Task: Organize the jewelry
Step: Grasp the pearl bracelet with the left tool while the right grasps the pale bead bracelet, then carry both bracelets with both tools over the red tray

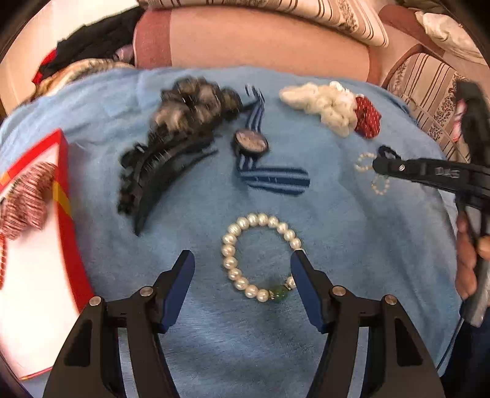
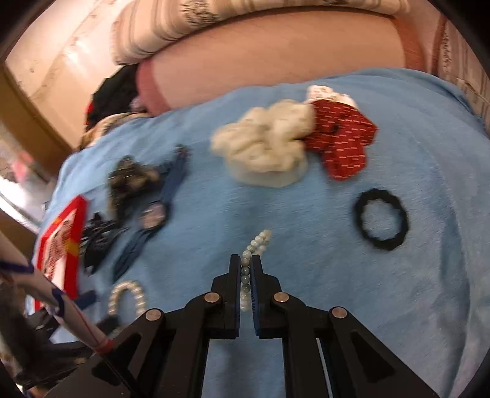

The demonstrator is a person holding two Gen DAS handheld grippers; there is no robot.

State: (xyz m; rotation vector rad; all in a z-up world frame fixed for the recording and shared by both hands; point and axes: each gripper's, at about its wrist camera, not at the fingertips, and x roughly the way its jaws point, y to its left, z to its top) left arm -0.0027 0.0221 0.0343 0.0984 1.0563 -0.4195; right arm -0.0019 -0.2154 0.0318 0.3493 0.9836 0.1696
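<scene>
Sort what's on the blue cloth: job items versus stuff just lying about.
Job:
- large white pearl bracelet with green bead, between the open left gripper
- small pale bead bracelet, shut in the right gripper
- red-edged box

Lying about:
- striped pillows
- dark clothing heap

Both grippers share one build: the left gripper (image 1: pixel 242 266) and right gripper (image 2: pixel 245 275) have matte black angular arms, silver round pivot screws and blue-padded fingers (image 1: pixel 180 290). Bare skin of a hand (image 1: pixel 467 260) shows at right.
</scene>
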